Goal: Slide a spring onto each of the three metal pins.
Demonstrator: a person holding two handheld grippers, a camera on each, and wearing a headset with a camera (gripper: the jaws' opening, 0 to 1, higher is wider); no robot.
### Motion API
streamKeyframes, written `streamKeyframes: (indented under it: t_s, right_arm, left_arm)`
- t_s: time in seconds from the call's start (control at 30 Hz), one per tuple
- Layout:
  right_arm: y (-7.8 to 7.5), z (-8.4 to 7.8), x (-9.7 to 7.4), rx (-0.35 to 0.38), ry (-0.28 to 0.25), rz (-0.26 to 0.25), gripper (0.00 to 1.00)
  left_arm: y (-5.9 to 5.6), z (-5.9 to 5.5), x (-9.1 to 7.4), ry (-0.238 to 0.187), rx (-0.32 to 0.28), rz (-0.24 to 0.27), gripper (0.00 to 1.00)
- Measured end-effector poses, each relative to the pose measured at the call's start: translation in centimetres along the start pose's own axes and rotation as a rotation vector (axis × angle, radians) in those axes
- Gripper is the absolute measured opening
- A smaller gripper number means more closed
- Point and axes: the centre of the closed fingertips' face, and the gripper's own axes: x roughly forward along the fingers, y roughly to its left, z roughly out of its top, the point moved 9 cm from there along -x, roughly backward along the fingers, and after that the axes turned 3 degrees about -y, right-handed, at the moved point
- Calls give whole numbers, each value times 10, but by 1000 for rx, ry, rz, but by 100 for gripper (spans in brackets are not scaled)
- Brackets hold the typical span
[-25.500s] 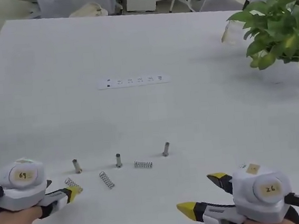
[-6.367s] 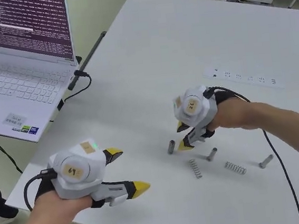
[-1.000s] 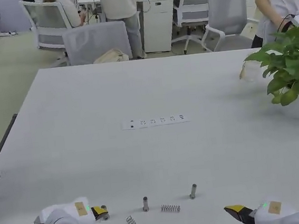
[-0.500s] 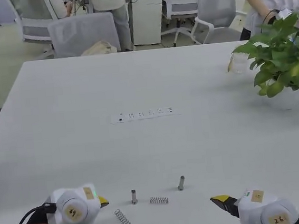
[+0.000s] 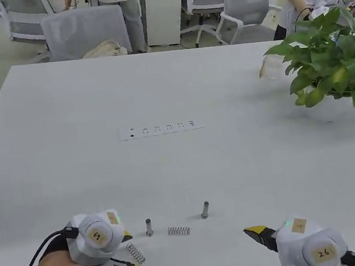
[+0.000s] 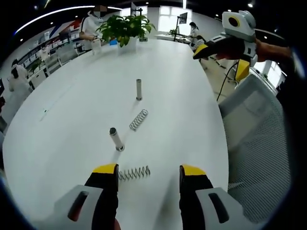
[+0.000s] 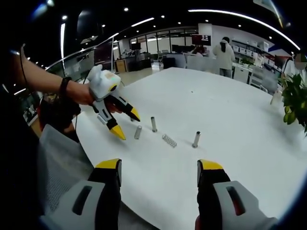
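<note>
Left hand-held gripper [image 6: 149,170] low over the tabletop [image 5: 187,170], jaws spread wide and holding nothing, set astride a loose spring [image 6: 134,173] lying on its side between the tips, nearer one jaw, contact not discernible; stance judged as the approach to a pinch, the wide gap giving clearance on both sides of the coil. Nearest metal pin [image 6: 115,139] upright and bare just beyond that spring, hence a short carry for sleeving. Second spring [image 6: 138,119] flat on the tabletop between this pin and a farther pin [image 6: 138,89], also upright and bare; upright stance of both pins judged necessary for a coil to drop over the top end. Right hand-held gripper [image 7: 159,165] held back near the front edge, well apart from the parts, jaws likewise wide and empty, probably parked clear of the working side or ready to steady a pin. Judged stage: at least two pins not yet sleeved. Surface: plain white matt tabletop, smooth, with a socket strip [image 5: 161,129] toward the middle and a potted plant [image 5: 325,62] at the far right. Room: open office, grey chairs [image 5: 86,32] and further desks behind, people standing at the far side, ceiling spotlights in the right gripper view.
</note>
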Motion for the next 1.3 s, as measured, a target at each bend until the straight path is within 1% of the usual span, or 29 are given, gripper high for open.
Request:
streamKeyframes:
  t_s: [0.1,0.17,0.2,0.27,0.37,0.5,0.67,0.73,0.8,0.87,0.93,1.0,1.07,1.13,1.2,1.3]
  right_arm:
    - [0,-1,-1,4,1,-3,62]
    - [-1,-2,-2,7,0,-10,62]
    - [-2,-2,-3,10,-1,-14,62]
    - [-2,-2,-3,14,-3,-18,62]
    - [-3,-2,-4,14,-3,-23,61]
    - [-4,-2,-5,19,-7,-27,61]
    - [-4,-3,-6,20,-5,-28,60]
    - [-3,-3,-6,19,-5,-27,60]
    - [-3,-2,-6,20,-7,-27,60]
    - [-3,-2,-6,19,-7,-27,60]
    - [-3,-3,-6,18,-7,-26,60]
    - [-2,-3,-6,17,-6,-24,60]
    - [-1,-3,-6,17,-7,-22,60]
    - [0,-3,-5,15,-4,-19,60]
    - [1,-3,-5,16,-5,-15,61]
    - [4,-3,-4,14,-4,-8,61]
  left_arm:
    - [1,-1,6,10,14,-18,44]
    - [3,-2,8,6,13,-29,40]
    - [5,-3,11,9,15,-33,40]
    - [8,-5,14,34,35,-37,40]
    - [10,-7,17,54,59,-48,40]
    - [10,-9,17,76,72,-60,40]
    - [12,-14,18,96,73,-58,38]
    - [12,-16,18,111,85,-53,35]
    - [12,-18,17,115,82,-53,33]
    - [11,-20,16,113,67,-56,32]
    - [9,-23,15,129,77,-50,29]
    - [6,-26,14,134,76,-56,28]
    - [4,-28,13,133,69,-63,25]
    - [2,-32,11,129,64,-66,20]
    - [0,-36,8,119,51,-58,19]
    - [-2,-41,4,122,49,-47,16]
